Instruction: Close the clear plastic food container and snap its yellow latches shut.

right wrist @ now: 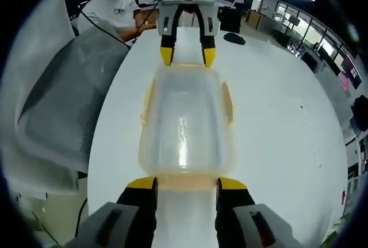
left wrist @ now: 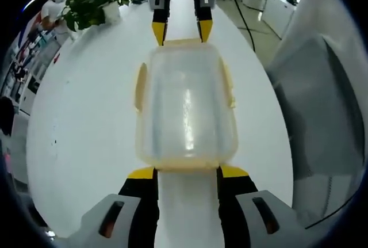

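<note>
The clear rectangular plastic food container (left wrist: 185, 110) with pale yellow latches (left wrist: 140, 87) sits mid-table on the white table (left wrist: 80, 133), lid apparently already on. The left claw (left wrist: 187, 173) and right claw (right wrist: 187, 183) face each other at its opposite short ends, both spread wide, tips level with the end latches, likely so each can press its end flap down.

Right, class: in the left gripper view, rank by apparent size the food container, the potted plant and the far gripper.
1. food container
2 and 3. potted plant and right gripper look about alike; being farther off, their true sizes are unsure.
</note>
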